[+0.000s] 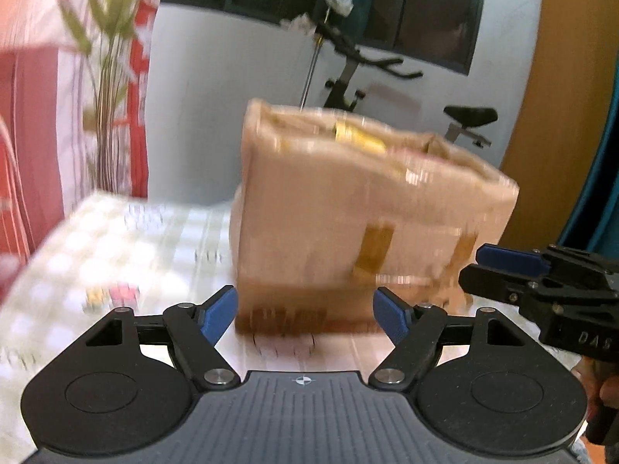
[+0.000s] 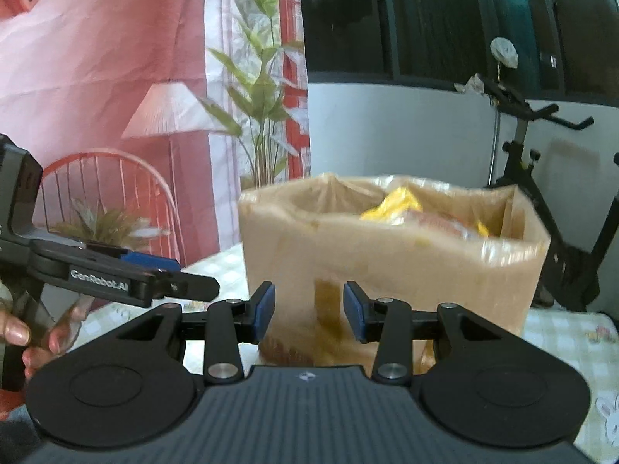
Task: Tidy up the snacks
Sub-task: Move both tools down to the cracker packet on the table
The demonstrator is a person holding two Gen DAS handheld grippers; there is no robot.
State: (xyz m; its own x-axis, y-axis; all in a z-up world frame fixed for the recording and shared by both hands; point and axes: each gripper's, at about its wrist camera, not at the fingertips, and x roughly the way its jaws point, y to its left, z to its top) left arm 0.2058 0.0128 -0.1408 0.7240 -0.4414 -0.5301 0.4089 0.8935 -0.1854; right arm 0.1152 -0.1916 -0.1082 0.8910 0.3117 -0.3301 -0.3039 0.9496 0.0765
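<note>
A tan cardboard box (image 1: 359,208) with yellow tape strips stands on the checked tablecloth (image 1: 116,239); yellow snack packets (image 1: 359,139) show in its open top. My left gripper (image 1: 305,315) is open and empty, close in front of the box's lower edge. In the right wrist view the same box (image 2: 387,255) holds yellow packets (image 2: 398,203). My right gripper (image 2: 309,311) is open and empty just before the box's front face. The right gripper also shows at the right of the left wrist view (image 1: 503,266), the left gripper at the left of the right wrist view (image 2: 182,278).
An exercise bike (image 2: 541,178) stands behind the table at the right. A tall plant (image 2: 263,108), a lamp (image 2: 170,112) and a red wire chair (image 2: 112,185) stand at the back left. Small blurred items (image 1: 116,294) lie on the cloth, left of the box.
</note>
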